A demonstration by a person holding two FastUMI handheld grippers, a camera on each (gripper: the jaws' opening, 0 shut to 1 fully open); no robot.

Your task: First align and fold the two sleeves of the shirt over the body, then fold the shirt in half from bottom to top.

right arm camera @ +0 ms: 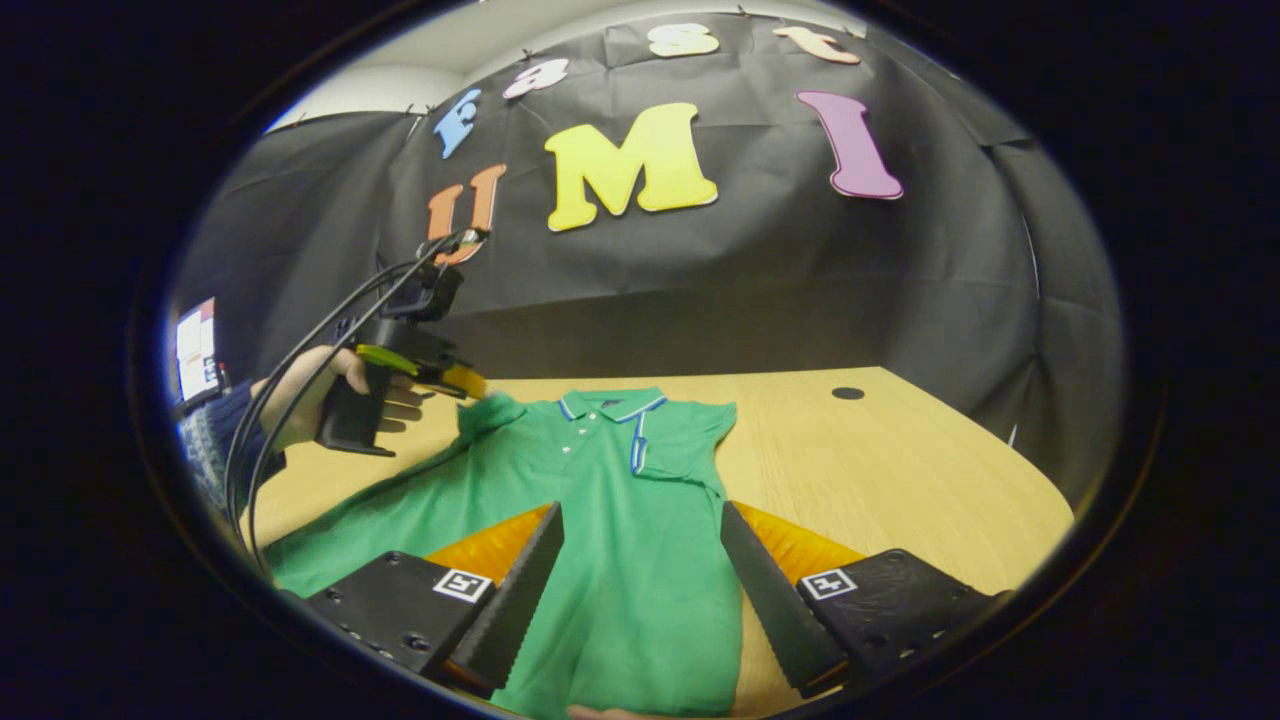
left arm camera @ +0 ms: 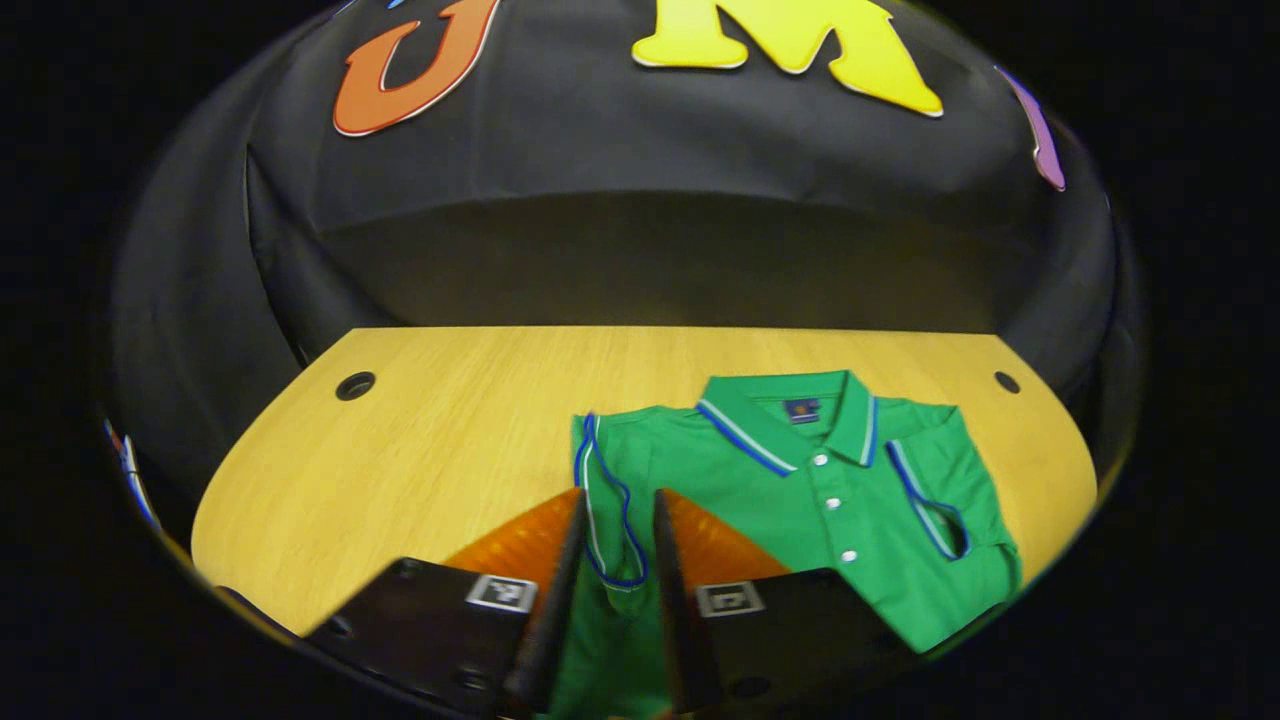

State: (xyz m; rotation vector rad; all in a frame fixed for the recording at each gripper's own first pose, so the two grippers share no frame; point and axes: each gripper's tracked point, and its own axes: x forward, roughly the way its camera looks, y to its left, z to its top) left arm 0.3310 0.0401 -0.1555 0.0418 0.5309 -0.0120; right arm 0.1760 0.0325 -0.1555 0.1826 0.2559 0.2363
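Shirt: a green polo shirt [right arm camera: 620, 520] lies flat, front up, on the wooden table [right arm camera: 900, 470]; its collar [right arm camera: 610, 403] points toward the black back wall and its hem runs down toward the near table edge.
Right sleeve: seen in the left gripper view, the sleeve [left arm camera: 935, 480] on that view's right is already folded in over the body, its blue-and-white trimmed cuff lying on the chest beside the button placket.
Left sleeve: the other sleeve [left arm camera: 605, 490] is raised off the body, its trimmed cuff hanging between the fingers of the left gripper [left arm camera: 612, 600].
Left gripper: its two fingers stand close together with the sleeve cloth pinched between them, so it is clamped on that sleeve. In the right gripper view the same tool [right arm camera: 400, 370] is held by a hand [right arm camera: 320, 395] at the shirt's shoulder, cables trailing from it.
Right gripper: the right gripper [right arm camera: 640, 590] hovers over the lower body of the shirt with its fingers spread wide apart, gripping nothing.
Edges: the shirt's hem end lies close to the near table edge; the collar end stops well short of the far edge.
Open room: bare wood spreads wide on both sides of the shirt; a round cable hole [right arm camera: 848, 393] sits near the far corner, well apart from the cloth.
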